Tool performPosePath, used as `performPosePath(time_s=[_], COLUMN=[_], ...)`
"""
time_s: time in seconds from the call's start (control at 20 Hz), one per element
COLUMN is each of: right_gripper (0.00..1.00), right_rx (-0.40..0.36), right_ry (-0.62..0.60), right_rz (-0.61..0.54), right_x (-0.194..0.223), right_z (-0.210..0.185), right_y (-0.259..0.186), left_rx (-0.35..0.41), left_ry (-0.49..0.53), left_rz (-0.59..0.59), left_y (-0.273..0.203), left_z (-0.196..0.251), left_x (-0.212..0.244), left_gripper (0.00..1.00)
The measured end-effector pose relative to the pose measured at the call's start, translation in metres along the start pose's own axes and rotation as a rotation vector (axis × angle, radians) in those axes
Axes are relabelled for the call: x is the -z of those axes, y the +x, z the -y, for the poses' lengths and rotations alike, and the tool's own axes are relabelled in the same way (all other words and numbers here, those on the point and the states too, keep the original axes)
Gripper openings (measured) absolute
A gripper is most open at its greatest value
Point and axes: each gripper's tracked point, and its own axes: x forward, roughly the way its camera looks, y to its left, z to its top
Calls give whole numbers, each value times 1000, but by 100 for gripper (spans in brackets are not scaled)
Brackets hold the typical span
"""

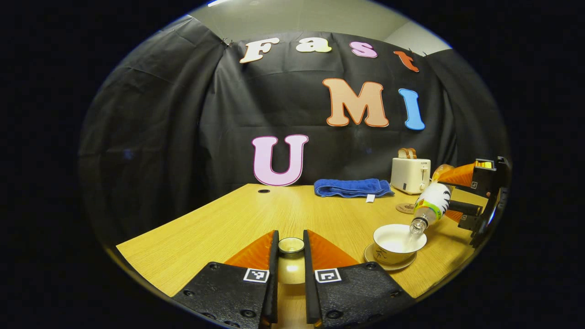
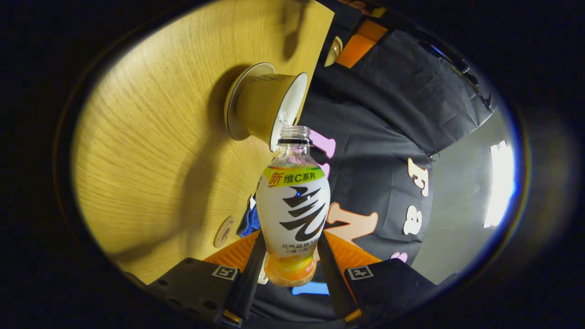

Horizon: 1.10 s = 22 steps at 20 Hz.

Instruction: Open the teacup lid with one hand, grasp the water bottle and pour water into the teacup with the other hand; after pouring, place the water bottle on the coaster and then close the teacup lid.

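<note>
In the left gripper view my left gripper (image 1: 291, 235) is shut on the teacup lid (image 1: 291, 270), held just above the table near its front edge. To its right the white teacup (image 1: 397, 241) stands uncovered on its saucer (image 1: 388, 264). My right gripper (image 1: 445, 195) is shut on the water bottle (image 1: 433, 204), which is tipped with its uncapped mouth over the cup's rim. In the right gripper view the bottle (image 2: 293, 208) sits between my right gripper's (image 2: 288, 256) fingers, neck at the teacup (image 2: 267, 107). A thin trickle appears to run into the cup.
A round coaster (image 1: 405, 208) lies on the wooden table (image 1: 219, 224) behind the cup, also seen as the coaster (image 2: 224, 231) in the right gripper view. A white toaster (image 1: 410, 175) with bread and a folded blue towel (image 1: 352, 187) stand at the back.
</note>
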Motion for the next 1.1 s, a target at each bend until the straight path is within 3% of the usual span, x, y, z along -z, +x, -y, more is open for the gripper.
performPosePath(time_s=[0.25,0.65,0.8,1.1], right_gripper=[71,71,71,72], right_rx=[34,-6,-37,-127], right_ry=[-146,-210,-137,196], right_rz=[27,52,44,-33], right_x=[-3,-6,-4,1], right_z=[9,12,5,-18], right_y=[1,4,3,-2], left_rx=[16,35,35,31], left_ry=[-15,-35,-36,-34], left_rz=[-3,24,21,6], left_y=[3,2,4,7], left_z=[-1,-3,-2,0], left_x=[2,-2,-1,2], left_gripper=[22,21,22,22])
